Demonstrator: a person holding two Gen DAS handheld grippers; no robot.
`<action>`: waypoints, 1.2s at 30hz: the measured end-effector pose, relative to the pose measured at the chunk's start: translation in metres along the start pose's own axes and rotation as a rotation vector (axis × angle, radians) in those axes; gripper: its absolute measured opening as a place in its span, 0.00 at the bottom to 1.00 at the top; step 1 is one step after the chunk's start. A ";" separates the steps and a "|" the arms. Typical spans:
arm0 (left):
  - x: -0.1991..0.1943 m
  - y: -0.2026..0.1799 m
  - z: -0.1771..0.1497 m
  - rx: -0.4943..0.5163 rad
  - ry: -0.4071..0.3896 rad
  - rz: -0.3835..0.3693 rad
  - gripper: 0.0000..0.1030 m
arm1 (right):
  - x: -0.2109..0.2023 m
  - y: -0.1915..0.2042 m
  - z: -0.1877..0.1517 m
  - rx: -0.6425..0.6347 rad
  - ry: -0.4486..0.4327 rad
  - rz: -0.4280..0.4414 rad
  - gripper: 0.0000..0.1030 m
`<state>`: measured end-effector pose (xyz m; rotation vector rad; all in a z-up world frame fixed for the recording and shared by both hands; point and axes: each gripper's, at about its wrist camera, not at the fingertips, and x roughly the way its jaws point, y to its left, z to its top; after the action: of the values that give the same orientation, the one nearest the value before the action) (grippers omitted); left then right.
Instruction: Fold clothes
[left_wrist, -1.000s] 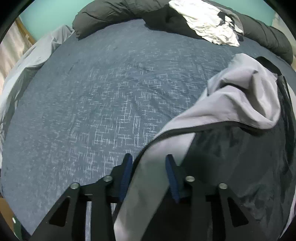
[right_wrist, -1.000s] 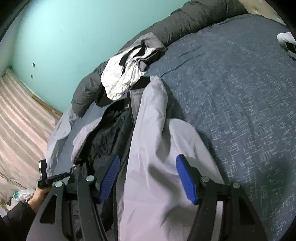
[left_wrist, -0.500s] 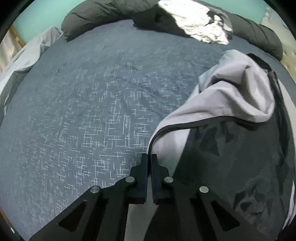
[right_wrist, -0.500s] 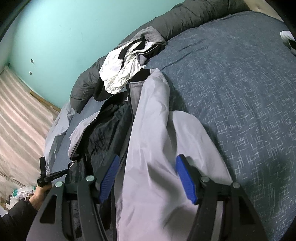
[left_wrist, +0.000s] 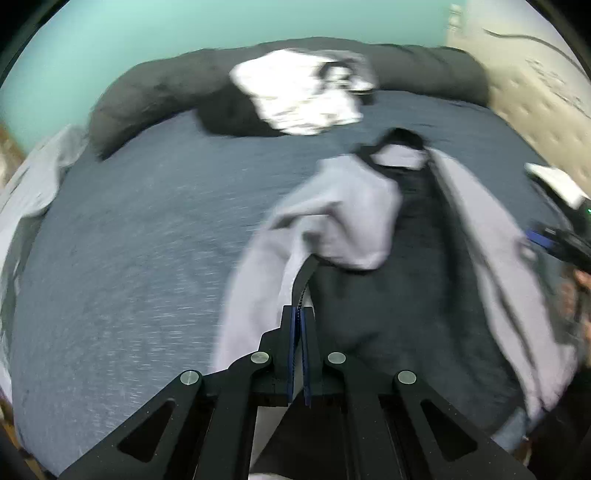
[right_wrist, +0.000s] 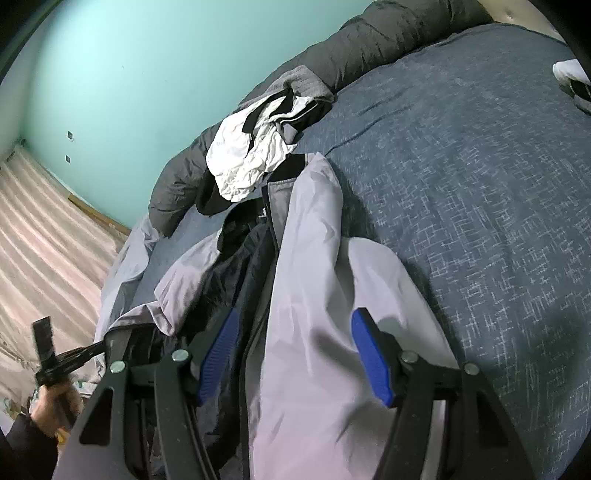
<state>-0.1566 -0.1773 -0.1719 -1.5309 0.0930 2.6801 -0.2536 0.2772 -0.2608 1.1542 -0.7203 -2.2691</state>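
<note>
Grey jacket (left_wrist: 343, 218) lies opened on bed (left_wrist: 129, 229), dark lining up, collar toward white garment (left_wrist: 299, 92) on dark duvet (left_wrist: 155, 92). Left claw (left_wrist: 298, 314) pressed together, pinching jacket's zipper edge. Right claw (right_wrist: 291, 354) spread wide, over jacket's grey panel, gripping nothing.

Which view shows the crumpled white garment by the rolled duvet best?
The right wrist view: the white garment is sharp there, its creases and black trim clear, lying against the dark duvet. The left wrist view shows it too, but motion-blurred into a pale patch.
</note>
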 end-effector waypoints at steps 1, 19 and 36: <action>-0.004 -0.011 0.001 0.010 0.003 -0.017 0.03 | -0.001 0.000 -0.001 0.004 -0.002 -0.002 0.63; 0.086 -0.195 -0.024 -0.076 0.038 -0.356 0.04 | -0.031 -0.006 -0.053 0.068 -0.006 -0.100 0.63; 0.051 -0.079 -0.062 -0.236 -0.002 -0.236 0.24 | -0.020 0.005 -0.060 0.001 0.021 -0.127 0.63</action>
<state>-0.1231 -0.1025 -0.2500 -1.4875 -0.3927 2.5763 -0.1922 0.2722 -0.2766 1.2551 -0.6570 -2.3571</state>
